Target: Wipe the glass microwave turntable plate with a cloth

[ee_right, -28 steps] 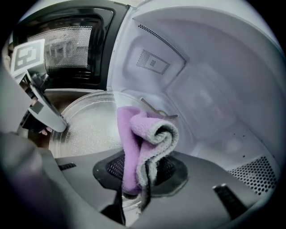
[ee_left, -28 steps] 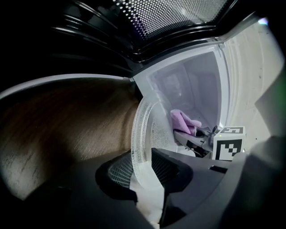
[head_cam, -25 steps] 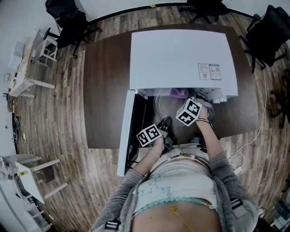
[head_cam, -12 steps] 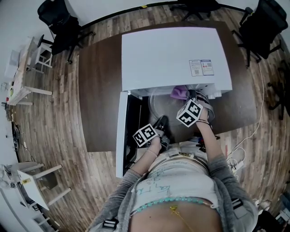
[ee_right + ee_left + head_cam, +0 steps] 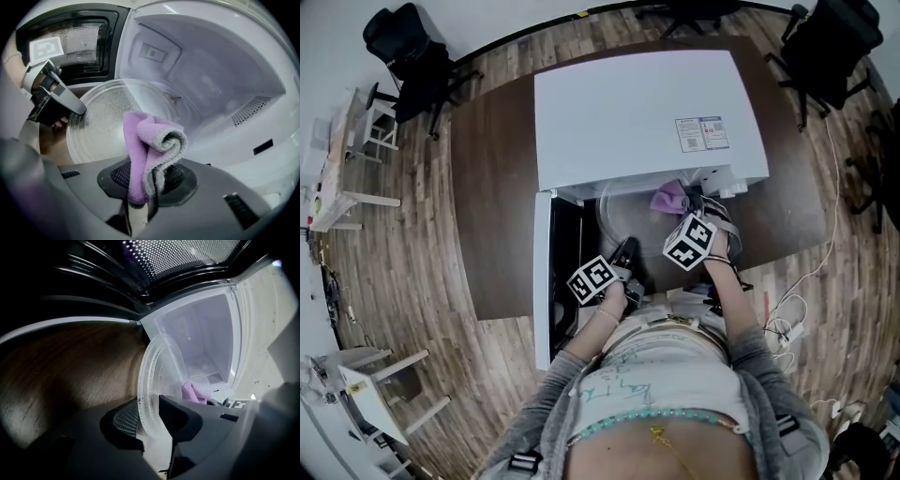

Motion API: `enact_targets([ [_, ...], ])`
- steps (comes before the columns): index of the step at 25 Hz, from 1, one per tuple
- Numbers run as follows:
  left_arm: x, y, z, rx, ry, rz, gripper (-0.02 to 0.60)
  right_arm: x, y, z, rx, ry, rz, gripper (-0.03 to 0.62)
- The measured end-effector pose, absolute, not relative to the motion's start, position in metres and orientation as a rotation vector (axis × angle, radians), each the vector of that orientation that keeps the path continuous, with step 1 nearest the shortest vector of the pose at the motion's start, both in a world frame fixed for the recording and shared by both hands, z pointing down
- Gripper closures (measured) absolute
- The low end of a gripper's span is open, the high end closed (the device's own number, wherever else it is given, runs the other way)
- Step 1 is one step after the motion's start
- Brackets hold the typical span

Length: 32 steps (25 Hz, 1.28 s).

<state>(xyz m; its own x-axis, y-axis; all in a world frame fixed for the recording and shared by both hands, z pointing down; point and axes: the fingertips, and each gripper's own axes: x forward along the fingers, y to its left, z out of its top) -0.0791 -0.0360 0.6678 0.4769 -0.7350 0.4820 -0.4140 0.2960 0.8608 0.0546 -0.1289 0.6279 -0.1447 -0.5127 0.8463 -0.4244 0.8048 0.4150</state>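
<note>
**Figure.** The 2 hand-held grippers are sharing the job at the mouth of the open white microwave oven. The left hand-held gripper is clamping the rim of the round clear glass turntable plate, presumably bracing it and leaving its face free. The right hand-held gripper is pinching a folded lilac cloth, presenting the free fold before that face. Whether the cloth is touching the plate is unclear.
</note>
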Motion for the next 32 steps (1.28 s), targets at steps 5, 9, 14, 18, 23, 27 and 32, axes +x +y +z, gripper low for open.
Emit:
enact_targets([
  [5,-0.079,-0.036,0.667,1.324,-1.132,-0.288,0.463,0.059,-0.115,0.632,0.705,-1.764,-0.065,0.477],
  [9,-0.079,-0.037,0.667,1.325,-1.131,-0.290,0.463,0.060,-0.105,0.635,0.691,-1.757,-0.062,0.477],
  [14,-0.080,-0.037,0.668,1.324,-1.131,-0.288,0.463,0.058,-0.093,0.638,0.673,-1.754,-0.058,0.477],
  [18,-0.079,-0.037,0.668,1.324,-1.125,-0.288,0.463,0.054,-0.080,0.641,0.649,-1.758,-0.058,0.477],
  [23,-0.079,-0.037,0.669,1.322,-1.127,-0.287,0.465,0.050,-0.068,0.646,0.615,-1.761,-0.055,0.477],
  [27,-0.079,-0.036,0.668,1.324,-1.129,-0.286,0.463,0.042,-0.057,0.648,0.569,-1.763,-0.071,0.478],
  [32,-0.078,-0.037,0.668,1.324,-1.133,-0.290,0.463,0.033,-0.051,0.648,0.515,-1.758,-0.122,0.477],
])
